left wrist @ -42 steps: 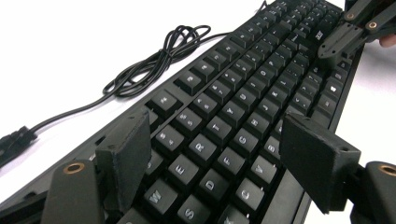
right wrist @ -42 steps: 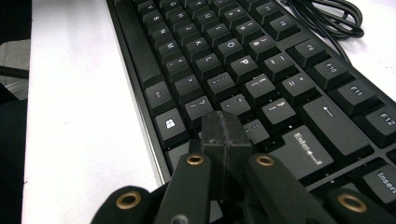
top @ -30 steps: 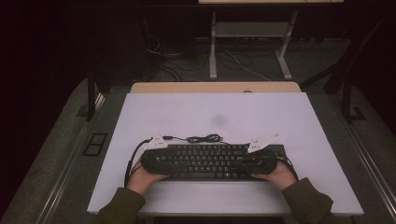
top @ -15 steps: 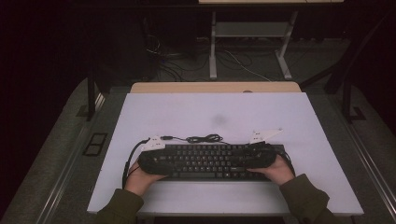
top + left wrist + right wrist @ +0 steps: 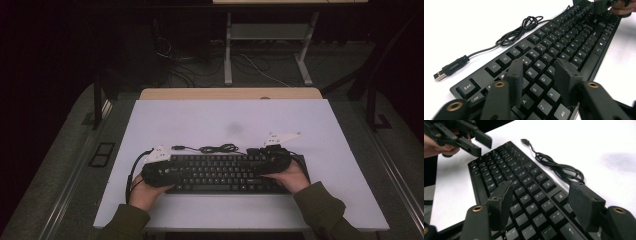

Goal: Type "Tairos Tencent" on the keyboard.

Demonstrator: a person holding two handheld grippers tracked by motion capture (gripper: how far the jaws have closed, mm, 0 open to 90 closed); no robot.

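A black keyboard (image 5: pixel 220 172) lies flat near the front edge of the white table (image 5: pixel 225 120). Its cable (image 5: pixel 215 148) is coiled just behind it and ends in a USB plug (image 5: pixel 440 75). My left gripper (image 5: pixel 160 170) hovers over the keyboard's left end, above the letter keys (image 5: pixel 539 63). Its jaws have just been closing, stand a key or two apart, and have nothing between them. My right gripper (image 5: pixel 270 160) hangs over the right end (image 5: pixel 541 186). Its jaws have just been opening, stand wide, and press on nothing.
The cable (image 5: pixel 559 167) lies loose on the table behind the keys. A wooden desk edge (image 5: pixel 230 93) adjoins the table's far side, with a metal frame (image 5: pixel 270 35) and floor cables beyond it. White tabletop runs behind and beside the keyboard.
The right gripper's white top plate has shifted up and back in the picture. The left gripper has edged slightly left. The keyboard has stayed where it was.
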